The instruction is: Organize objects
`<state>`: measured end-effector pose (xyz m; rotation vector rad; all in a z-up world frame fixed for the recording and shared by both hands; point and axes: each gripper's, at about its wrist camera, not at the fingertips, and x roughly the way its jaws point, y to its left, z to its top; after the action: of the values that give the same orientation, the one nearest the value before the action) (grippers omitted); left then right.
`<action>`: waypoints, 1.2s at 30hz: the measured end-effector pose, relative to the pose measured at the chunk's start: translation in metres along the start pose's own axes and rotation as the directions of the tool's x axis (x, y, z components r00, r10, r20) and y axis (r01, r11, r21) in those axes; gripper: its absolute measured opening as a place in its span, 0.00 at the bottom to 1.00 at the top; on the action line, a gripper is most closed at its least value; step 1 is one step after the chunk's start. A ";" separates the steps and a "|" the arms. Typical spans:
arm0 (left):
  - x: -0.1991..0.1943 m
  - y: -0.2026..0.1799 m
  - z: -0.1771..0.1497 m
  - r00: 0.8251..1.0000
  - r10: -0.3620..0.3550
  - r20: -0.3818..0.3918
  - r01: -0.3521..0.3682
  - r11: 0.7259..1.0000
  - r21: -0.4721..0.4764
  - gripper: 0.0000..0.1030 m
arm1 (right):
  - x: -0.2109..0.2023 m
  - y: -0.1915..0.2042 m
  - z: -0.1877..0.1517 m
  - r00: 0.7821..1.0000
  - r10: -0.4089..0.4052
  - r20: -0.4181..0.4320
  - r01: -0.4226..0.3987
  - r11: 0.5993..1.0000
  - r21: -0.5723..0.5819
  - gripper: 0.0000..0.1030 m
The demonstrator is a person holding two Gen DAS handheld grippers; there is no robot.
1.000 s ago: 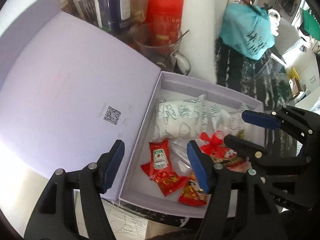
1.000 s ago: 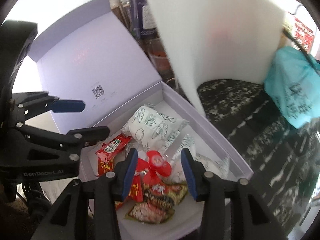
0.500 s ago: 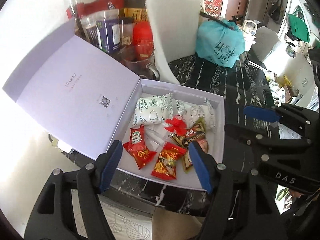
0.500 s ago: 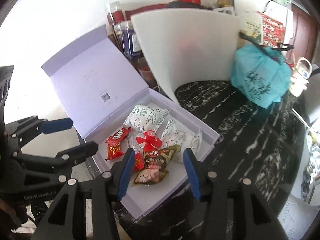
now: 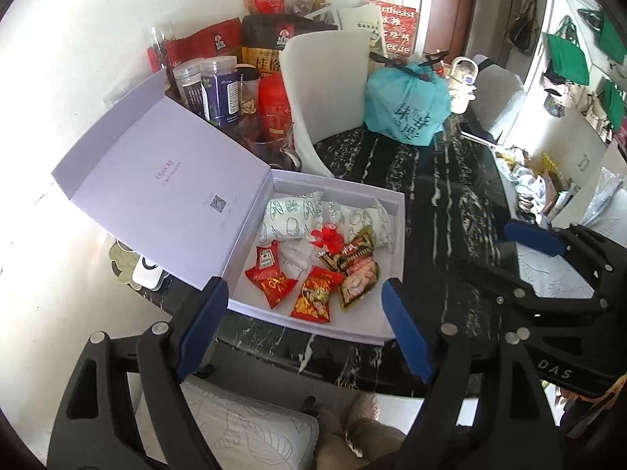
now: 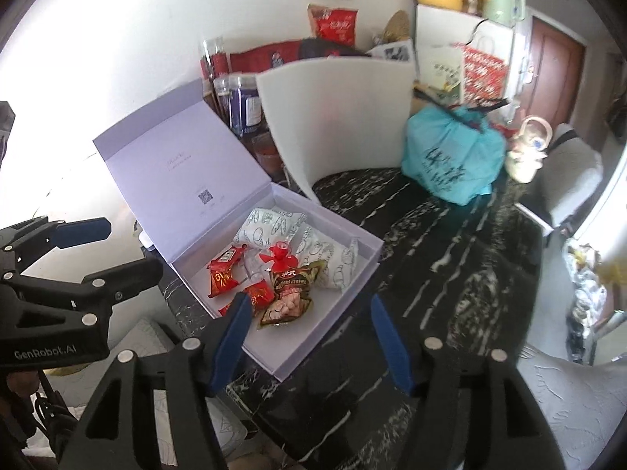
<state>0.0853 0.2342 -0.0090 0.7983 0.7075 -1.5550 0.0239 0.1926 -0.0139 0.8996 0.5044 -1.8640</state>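
Observation:
A lilac gift box lies open on the black marble table, its lid standing up at the left. Inside lie white patterned pouches, a small red fan, red snack packets and a brown packet. My left gripper hangs above the box's near edge, its jaws opening and empty. My right gripper hovers over the box's near corner, also opening with nothing held.
Jars and food bags crowd the table's back left. A curved white foam sheet stands behind the box. A teal bag sits farther back. A cushioned chair is below the table edge.
Both grippers have pulled up and back from inside the box, so the whole box and table now show. Both pairs of jaws stand wider. The red fan stays in the box.

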 end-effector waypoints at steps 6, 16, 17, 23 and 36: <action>-0.029 0.003 -0.016 1.000 -0.007 0.008 0.007 0.999 0.032 0.81 | -0.037 0.015 -0.017 0.999 -0.038 0.027 0.036 0.997 0.061 0.84; -0.047 0.010 -0.044 1.000 0.014 0.003 -0.014 0.998 0.058 0.81 | -0.055 0.030 -0.052 0.992 -0.121 -0.020 0.123 0.982 0.143 0.99; -0.048 0.009 -0.045 1.000 0.014 0.009 -0.014 0.998 0.066 0.81 | -0.055 0.030 -0.055 0.992 -0.122 -0.026 0.124 0.982 0.145 0.99; -0.047 0.004 -0.052 1.000 0.004 0.008 -0.005 0.997 0.074 0.81 | -0.057 0.035 -0.072 0.987 -0.154 -0.039 0.158 0.977 0.141 0.99; -0.046 0.011 -0.054 1.000 0.005 0.016 -0.005 0.999 0.042 0.81 | -0.059 0.043 -0.075 0.982 -0.189 -0.020 0.190 0.976 0.103 0.99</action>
<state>0.1049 0.3032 -0.0026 0.8170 0.6626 -1.5745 0.1051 0.2590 -0.0153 0.9585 0.5185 -2.0760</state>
